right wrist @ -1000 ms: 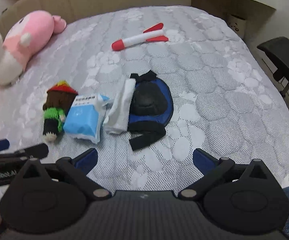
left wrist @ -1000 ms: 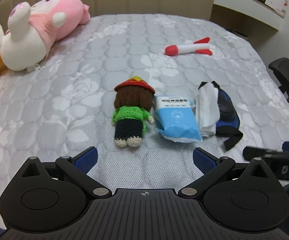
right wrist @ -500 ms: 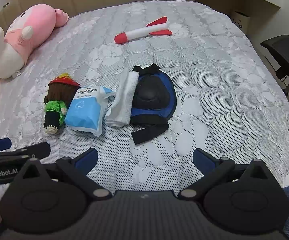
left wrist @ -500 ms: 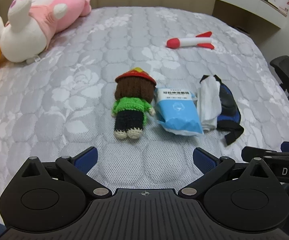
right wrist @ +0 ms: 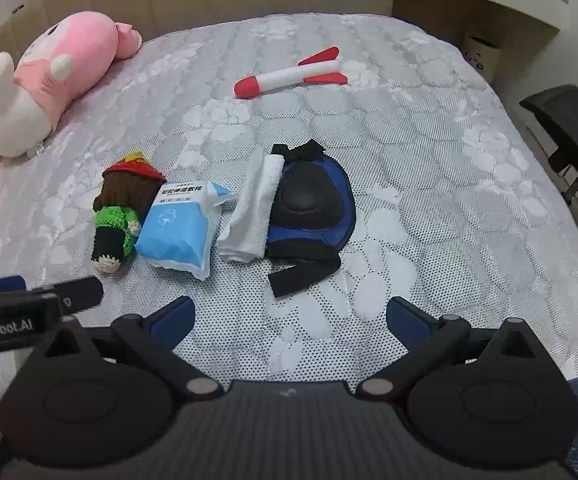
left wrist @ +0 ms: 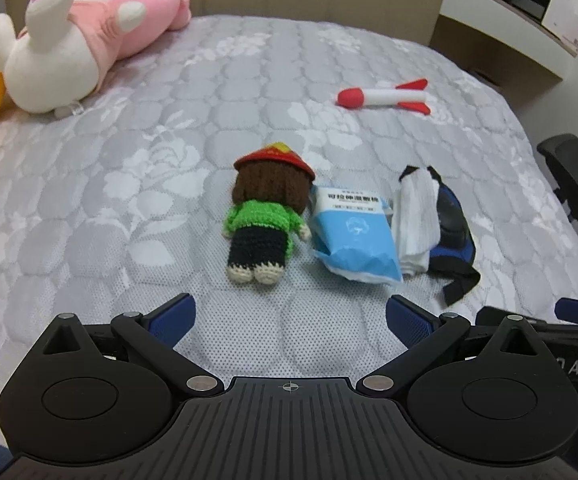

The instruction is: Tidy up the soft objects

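Quilted grey bed, mid-frame: a crocheted doll, a blue wipes pack, a folded white cloth and a blue-black knee pad are laid touching in a row, with a foam rocket well apart at upper right and a pink plush at upper left; all are judged light, soft and yielding, the doll best taken across its torso, the slippery pack at its thick middle, the pad by its padded body rather than its loose strap. Both the left tool and the right tool are spread wide and empty above the near edge. The pad's dome and strap are shown in full only in the right wrist view, whereas the doll's back is squarely presented in the left wrist view.
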The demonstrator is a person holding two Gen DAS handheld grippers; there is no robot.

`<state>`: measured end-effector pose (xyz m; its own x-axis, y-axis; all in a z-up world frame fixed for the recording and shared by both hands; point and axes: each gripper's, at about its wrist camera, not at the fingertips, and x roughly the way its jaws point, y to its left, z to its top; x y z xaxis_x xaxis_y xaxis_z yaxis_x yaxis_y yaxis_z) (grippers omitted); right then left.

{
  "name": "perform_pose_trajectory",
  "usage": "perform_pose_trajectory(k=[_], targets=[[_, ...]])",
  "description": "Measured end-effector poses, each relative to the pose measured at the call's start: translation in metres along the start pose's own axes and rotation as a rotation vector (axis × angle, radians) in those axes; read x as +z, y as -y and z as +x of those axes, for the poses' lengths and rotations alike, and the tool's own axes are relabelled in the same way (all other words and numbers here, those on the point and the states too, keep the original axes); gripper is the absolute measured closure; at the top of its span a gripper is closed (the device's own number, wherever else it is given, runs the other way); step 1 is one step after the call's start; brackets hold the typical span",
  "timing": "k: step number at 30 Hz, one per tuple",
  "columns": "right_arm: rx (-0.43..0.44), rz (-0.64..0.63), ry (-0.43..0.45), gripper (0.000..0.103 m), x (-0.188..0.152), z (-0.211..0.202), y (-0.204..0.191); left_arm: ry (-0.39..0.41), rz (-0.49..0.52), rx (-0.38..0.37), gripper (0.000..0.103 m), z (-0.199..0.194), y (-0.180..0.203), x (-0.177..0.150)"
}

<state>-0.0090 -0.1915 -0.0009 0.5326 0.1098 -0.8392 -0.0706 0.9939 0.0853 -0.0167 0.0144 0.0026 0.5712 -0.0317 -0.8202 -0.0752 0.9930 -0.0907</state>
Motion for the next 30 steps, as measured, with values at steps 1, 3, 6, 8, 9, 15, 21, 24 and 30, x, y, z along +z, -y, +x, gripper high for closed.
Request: perform_pose_trajectory(k=[1,3,6,8,9,15,21,24,30], targets=[[-0.003,-0.001,0.001,0.001,0.0,-0.001,0.0,0.004,0.004,0.018,0.0,0.0,0.001,0.0],[-0.008,-0.003,0.003,0.001,0.0,-0.002,-0.001,0.001,0.012,0.047,0.0,0.001,0.001,0.0],[-0.016,-0.006,0.005,0.001,0.0,-0.003,-0.003,-0.006,0.023,0.06,0.0,0.003,0.001,-0.001],[-0.018,-0.009,0.004,0.001,0.001,-0.002,-0.002,-0.006,0.024,0.06,0.0,0.002,0.001,-0.001],[-0.019,-0.01,0.006,0.0,0.001,-0.002,-0.002,-0.005,0.024,0.053,0.0,0.002,0.001,-0.001],[-0.019,-0.01,0.008,0.0,0.002,-0.003,-0.003,-0.002,0.013,0.025,0.0,0.001,-0.002,-0.001],[-0.026,-0.007,0.008,0.0,0.0,-0.004,-0.006,0.001,-0.061,-0.052,0.0,-0.002,-0.014,-0.001],[-0.029,-0.006,0.008,0.0,-0.001,-0.005,-0.008,0.018,-0.101,-0.073,0.0,-0.003,-0.019,-0.002],[-0.029,-0.004,0.009,0.0,-0.001,-0.005,-0.008,0.019,-0.038,-0.021,0.0,-0.003,-0.008,-0.003]])
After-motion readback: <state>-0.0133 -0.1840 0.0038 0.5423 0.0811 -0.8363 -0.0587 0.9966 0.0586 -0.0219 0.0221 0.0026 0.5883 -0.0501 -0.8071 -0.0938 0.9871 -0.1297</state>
